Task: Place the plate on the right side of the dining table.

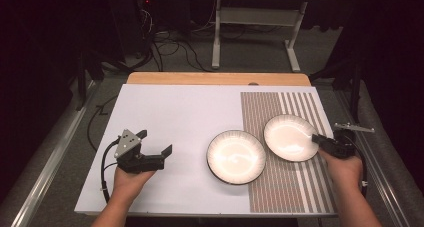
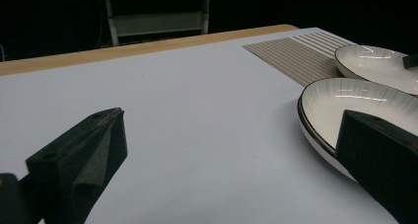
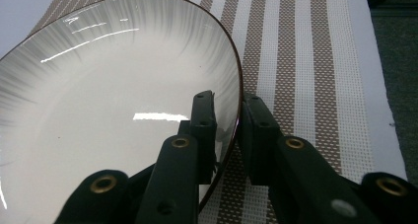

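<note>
Two white plates with dark rims and grey ribbed edges lie on the table. The nearer plate (image 1: 236, 157) (image 2: 355, 103) rests half on the white sheet, half on the striped placemat (image 1: 285, 187). The farther plate (image 1: 291, 137) (image 3: 113, 86) (image 2: 374, 61) lies on the placemat, tilted. My right gripper (image 1: 316, 138) (image 3: 227, 103) is shut on its right rim, one jaw inside the plate and one outside. My left gripper (image 1: 155, 142) (image 2: 231, 118) stands wide open over the white sheet, left of the nearer plate, with nothing between its fingers.
A white sheet (image 1: 170, 112) covers the tabletop, with a wooden edge (image 1: 215, 78) along the far side. The brown and white striped placemat (image 3: 296, 61) runs down the right part. Beyond the table stand a metal frame (image 1: 250, 22) and floor cables.
</note>
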### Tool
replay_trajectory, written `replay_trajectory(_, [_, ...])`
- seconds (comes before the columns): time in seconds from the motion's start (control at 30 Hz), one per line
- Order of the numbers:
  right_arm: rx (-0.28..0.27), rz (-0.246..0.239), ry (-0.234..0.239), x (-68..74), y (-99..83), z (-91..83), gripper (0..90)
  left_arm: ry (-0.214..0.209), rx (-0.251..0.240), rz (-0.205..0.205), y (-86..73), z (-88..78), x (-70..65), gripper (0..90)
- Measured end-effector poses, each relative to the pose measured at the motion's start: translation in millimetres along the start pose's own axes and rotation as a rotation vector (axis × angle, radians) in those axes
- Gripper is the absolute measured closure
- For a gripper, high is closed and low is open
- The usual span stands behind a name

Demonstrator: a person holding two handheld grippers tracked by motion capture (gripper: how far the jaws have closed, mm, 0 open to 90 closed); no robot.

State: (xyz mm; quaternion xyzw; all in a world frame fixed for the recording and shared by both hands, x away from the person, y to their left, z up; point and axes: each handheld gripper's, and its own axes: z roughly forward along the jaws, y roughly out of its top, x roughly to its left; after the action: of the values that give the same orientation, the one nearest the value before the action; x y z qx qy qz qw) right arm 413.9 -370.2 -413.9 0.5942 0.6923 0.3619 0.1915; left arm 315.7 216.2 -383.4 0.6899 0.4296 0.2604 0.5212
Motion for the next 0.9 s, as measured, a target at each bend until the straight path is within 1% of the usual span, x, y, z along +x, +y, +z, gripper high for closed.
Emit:
replay_trajectory(0.13, [-0.005,-0.008,-0.006,0.2,-0.8,0.8,79.8,0.003,0.004,0.007,-0.5,0.0,-0.6,0.1])
replay_trajectory(0.3, [-0.005,-0.013,-0.014,1.5,-0.7,1.3,78.4,0.002,0.015,0.005,-3.0,2.3,-0.8,0.1])
replay_trajectory(0.33, [-0.004,-0.016,-0.019,2.2,-0.6,1.3,77.4,0.002,0.022,0.007,-3.8,3.4,-1.1,0.1])
replay_trajectory(0.4, [-0.007,-0.046,-0.040,4.2,-0.8,1.2,71.9,-0.002,0.031,0.005,-4.9,5.6,-1.5,0.1])
replay_trajectory(0.43, [-0.011,-0.051,-0.044,4.5,-0.7,0.8,69.3,-0.004,0.032,0.001,-5.2,6.4,-1.8,0.1])
replay_trajectory(0.5, [-0.030,-0.051,-0.047,5.9,0.0,-2.6,64.7,-0.004,0.034,0.001,-5.3,7.0,-2.1,0.1])
replay_trajectory(0.6, [-0.076,-0.069,-0.045,7.4,1.0,-9.1,57.6,-0.003,0.038,0.001,-5.8,7.8,-2.0,0.1])
replay_trajectory(0.7, [-0.119,-0.088,-0.020,10.9,1.2,-15.6,50.7,-0.002,0.035,0.003,-5.6,6.9,-2.1,0.1])
replay_trajectory(0.8, [-0.171,-0.129,0.008,19.0,1.6,-24.9,46.9,-0.004,0.030,0.012,-4.5,5.4,-2.8,0.1])
replay_trajectory(0.9, [-0.212,-0.150,0.039,26.7,2.4,-32.2,41.2,-0.006,0.028,0.018,-3.5,4.8,-4.3,0.1])
